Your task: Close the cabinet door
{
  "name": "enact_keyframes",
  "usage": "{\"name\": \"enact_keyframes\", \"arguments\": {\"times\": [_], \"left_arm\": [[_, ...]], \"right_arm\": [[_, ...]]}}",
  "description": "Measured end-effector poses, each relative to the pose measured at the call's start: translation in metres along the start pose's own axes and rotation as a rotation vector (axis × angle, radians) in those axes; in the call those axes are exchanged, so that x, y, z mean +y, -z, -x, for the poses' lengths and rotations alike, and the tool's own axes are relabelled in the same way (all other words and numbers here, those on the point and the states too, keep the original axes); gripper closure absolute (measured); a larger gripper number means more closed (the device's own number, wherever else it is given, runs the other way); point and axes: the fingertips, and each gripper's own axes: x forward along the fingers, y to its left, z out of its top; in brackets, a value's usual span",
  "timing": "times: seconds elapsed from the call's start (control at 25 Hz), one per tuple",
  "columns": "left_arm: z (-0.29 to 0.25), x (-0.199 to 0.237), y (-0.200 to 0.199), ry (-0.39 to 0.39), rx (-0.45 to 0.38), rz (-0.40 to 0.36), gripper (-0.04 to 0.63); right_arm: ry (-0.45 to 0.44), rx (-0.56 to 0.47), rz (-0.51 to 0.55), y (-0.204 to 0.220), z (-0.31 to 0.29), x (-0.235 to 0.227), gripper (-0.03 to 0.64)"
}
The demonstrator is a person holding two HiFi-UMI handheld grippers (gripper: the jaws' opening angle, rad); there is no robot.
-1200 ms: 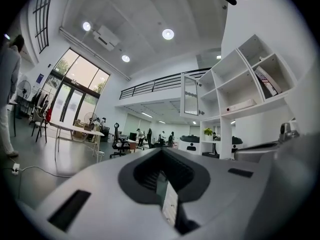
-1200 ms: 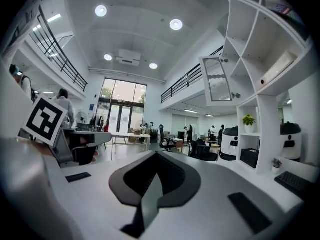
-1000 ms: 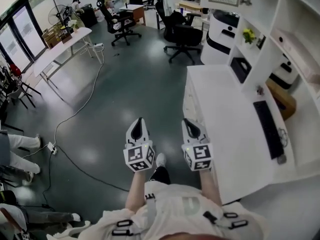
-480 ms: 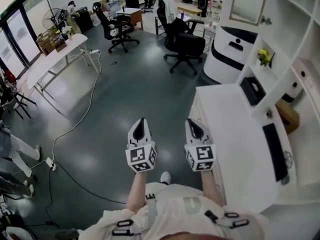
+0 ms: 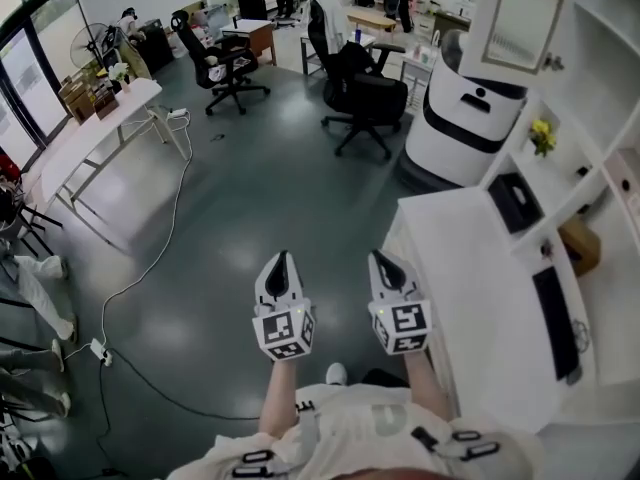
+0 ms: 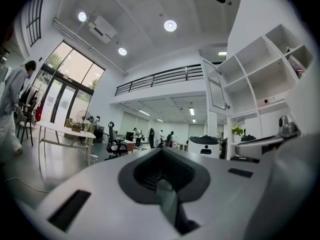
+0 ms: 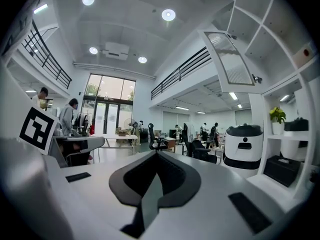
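The white shelf unit (image 5: 600, 88) is taken as the reference. The cabinet door (image 5: 518, 18) is hung open at the unit's upper front edge and is swung out above a white service robot (image 5: 462, 118). The door is not yet reached. By judgement, its outer face is best approached squarely and pushed flat near the free edge, not grasped. The left gripper (image 5: 281, 260) and right gripper (image 5: 381, 260) are held well short of the unit. Both pairs of jaws are pressed together, and nothing is held or touched.
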Motion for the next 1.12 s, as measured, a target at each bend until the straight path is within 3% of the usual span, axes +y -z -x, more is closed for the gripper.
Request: {"name": "enact_keyframes", "arguments": {"times": [0.28, 0.64, 1.12], "left_arm": [[-0.023, -0.008, 0.005, 0.0, 0.015, 0.012, 0.591], [-0.047, -0.014, -0.004, -0.058, -0.003, -0.003, 0.591], [-0.076, -0.033, -0.002, -0.06, 0.011, -0.006, 0.591]], "right_arm": [[-0.04, 0.033, 0.007, 0.006, -0.025, -0.011, 0.613], [-0.092, -0.02, 0.013, 0.002, -0.06, -0.032, 0.612], [-0.022, -0.027, 0.0, 0.002, -0.07, -0.082, 0.613]]}}
